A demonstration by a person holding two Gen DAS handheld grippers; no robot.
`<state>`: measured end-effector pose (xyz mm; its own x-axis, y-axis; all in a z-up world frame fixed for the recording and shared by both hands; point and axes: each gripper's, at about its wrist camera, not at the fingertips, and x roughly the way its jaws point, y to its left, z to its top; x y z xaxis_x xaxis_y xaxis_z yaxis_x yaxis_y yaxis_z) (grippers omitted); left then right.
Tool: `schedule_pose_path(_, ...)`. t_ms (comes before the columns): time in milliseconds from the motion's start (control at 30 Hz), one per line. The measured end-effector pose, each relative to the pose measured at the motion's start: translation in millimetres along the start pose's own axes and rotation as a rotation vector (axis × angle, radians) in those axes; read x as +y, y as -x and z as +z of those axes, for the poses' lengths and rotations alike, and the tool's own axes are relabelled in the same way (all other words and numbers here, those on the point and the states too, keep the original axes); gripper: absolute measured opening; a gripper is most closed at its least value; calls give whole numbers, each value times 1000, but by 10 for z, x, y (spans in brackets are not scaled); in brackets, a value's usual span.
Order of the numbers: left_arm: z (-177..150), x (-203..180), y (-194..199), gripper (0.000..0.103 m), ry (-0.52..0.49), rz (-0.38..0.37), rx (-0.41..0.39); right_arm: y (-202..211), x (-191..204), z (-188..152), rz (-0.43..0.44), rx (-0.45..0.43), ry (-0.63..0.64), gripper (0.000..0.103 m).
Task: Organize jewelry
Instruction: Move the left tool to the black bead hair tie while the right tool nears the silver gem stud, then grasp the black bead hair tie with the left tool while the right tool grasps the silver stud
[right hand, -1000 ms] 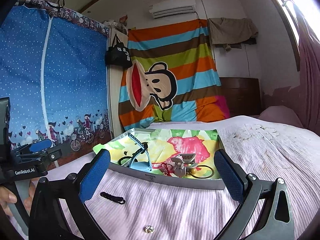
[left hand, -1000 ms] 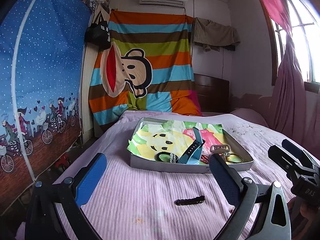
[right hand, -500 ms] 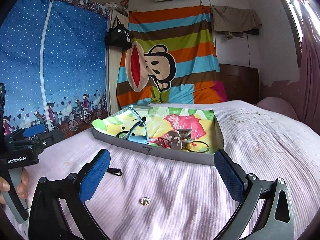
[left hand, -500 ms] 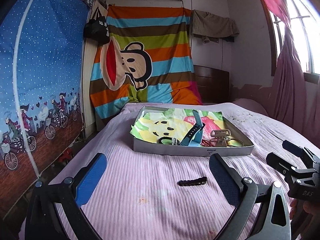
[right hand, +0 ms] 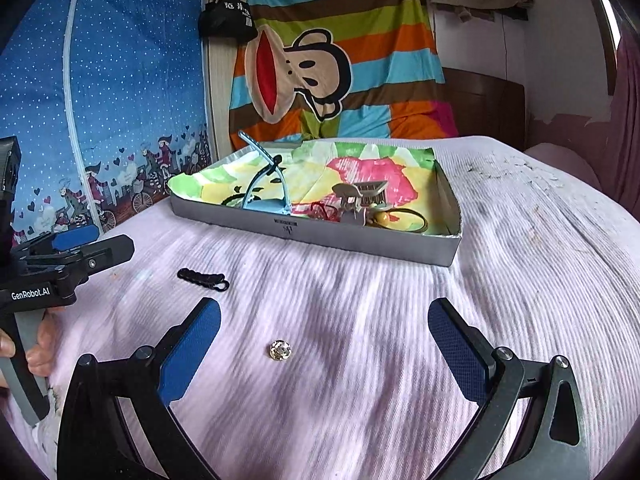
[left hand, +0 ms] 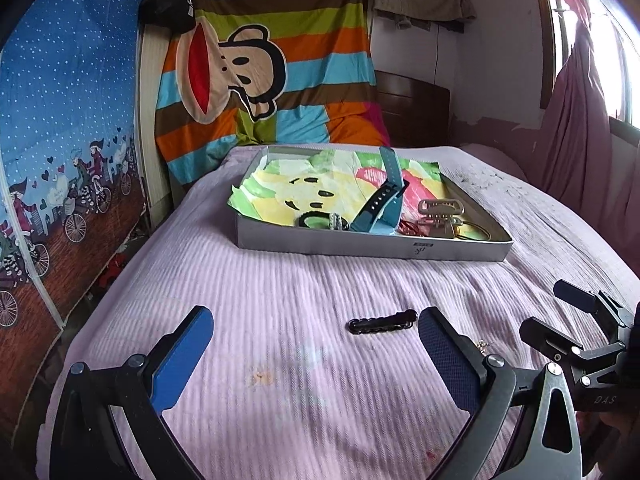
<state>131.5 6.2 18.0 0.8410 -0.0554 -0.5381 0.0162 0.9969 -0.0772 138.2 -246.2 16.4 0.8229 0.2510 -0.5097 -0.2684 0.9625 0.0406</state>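
Both tools are wide open and hold nothing. The left tool (left hand: 316,344) hangs low over the bed (left hand: 280,280), in the bottom part of its frame. The black clip (left hand: 382,325) lies flat on the bed in the middle of that frame, close to the right finger's tip and a little past it. The right tool (right hand: 324,340) also hangs low over the bed. The small shiny stud (right hand: 280,349) sits on the bed between its two fingers, a bit left of the middle of that frame. The tray (left hand: 360,246) sits farther up the bed, in the upper middle of both frames, well apart from the two loose things. In it lie a blue watch (left hand: 384,200), a hair claw (left hand: 440,212) and some rings. I think the step now is to pick up the two loose things and put them in the tray. To do it well, the left tool should slide a bit to the right so the clip sits in the middle of its gap, with the fingers squeezing the thin sides, not the ends. The right tool should go straight down on the stud. The stud is tiny and the bed is soft, so press the tips gently into the cover and close slowly, or it may pop away.
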Motion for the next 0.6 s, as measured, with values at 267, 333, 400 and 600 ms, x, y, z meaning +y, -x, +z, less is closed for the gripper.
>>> schedule_pose_path(267,-27,0,-310,103,0,-78,129,-208,-12,-95,39,109,-23,82)
schedule_pose_path(333,-34,-4,-381,103,2,-95,150,-266,5,-117,55,141,-17,65)
schedule_pose_path(400,-32,-30,-435,103,-6,-111,160,-319,40,-148,75,167,-8,61)
schedule_pose_path(600,-21,-170,-535,96,-68,-141,172,-419,127,-222,125,215,10,43)
